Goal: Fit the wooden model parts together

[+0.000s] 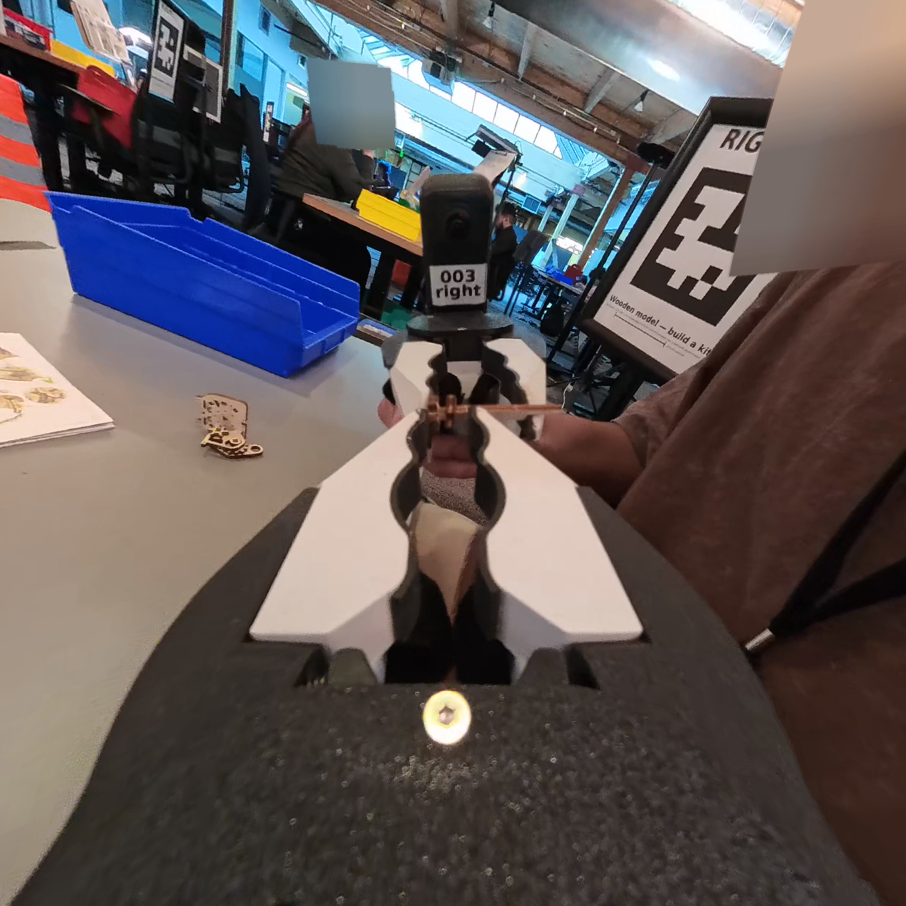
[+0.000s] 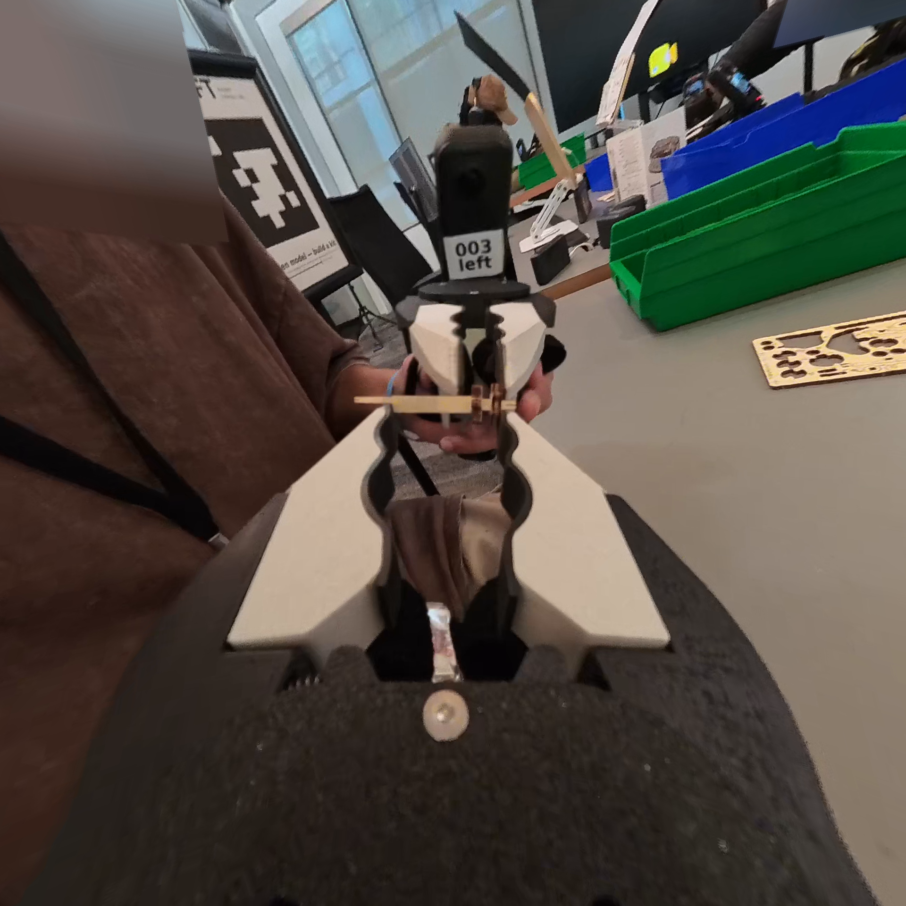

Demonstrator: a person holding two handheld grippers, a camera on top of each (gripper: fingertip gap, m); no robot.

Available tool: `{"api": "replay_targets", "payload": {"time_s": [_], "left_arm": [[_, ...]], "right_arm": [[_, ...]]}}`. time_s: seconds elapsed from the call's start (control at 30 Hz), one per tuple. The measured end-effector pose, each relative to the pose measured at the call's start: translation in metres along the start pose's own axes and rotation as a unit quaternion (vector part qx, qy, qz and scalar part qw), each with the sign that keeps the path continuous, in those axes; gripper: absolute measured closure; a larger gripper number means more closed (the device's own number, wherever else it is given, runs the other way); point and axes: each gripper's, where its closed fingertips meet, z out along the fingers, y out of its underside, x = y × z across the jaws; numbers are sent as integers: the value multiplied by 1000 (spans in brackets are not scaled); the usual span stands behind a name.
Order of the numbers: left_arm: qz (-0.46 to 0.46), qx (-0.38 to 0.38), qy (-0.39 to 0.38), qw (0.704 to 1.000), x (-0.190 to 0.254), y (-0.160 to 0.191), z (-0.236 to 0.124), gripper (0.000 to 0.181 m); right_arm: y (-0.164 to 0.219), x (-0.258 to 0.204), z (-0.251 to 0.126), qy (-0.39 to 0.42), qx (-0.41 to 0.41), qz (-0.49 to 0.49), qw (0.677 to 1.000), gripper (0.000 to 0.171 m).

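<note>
Facing each other tip to tip above the table's (image 1: 122, 515) edge, the left gripper (image 1: 443, 416) and right gripper (image 2: 443, 407) meet at a thin wooden rod (image 2: 431, 404) carrying small wooden gears (image 2: 488, 403). Left's fingers clench the gear end; whether right's fingers pinch the rod or only flank it cannot be told. Each gripper's camera bears a white printed label, and a framed marker board (image 1: 686, 255) carries print too. Loose wooden pieces (image 1: 228, 429), a leaflet (image 1: 44, 392) and a blue bin (image 1: 206, 279) lie on the table, with a punched wooden sheet (image 2: 833, 350) beside a green bin (image 2: 765, 235).

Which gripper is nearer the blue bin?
Right. The right gripper is just beside the open end of the blue bin; the left gripper faces it across the wooden rod, farther back.
</note>
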Motion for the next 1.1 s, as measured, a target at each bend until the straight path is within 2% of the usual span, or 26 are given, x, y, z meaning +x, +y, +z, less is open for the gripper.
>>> {"api": "replay_targets", "payload": {"time_s": [0.07,0.47,0.93,1.0,1.1], "left_arm": [[-4,-7,-4,1000,-3,2,-1,173],[-21,-6,-17,1000,-8,3,-2,174],[10,-19,-30,999,-5,6,-2,175],[11,-20,-23,999,-4,5,-2,175],[21,-16,-22,999,-4,1,-3,175]], "right_arm": [[3,2,1,4,-7,2,1000,131],[6,7,5,26,-13,-8,1000,131],[9,6,7,45,-29,-40,998,133],[9,4,6,29,-27,-24,999,132],[4,4,6,39,-12,-53,998,130]]}}
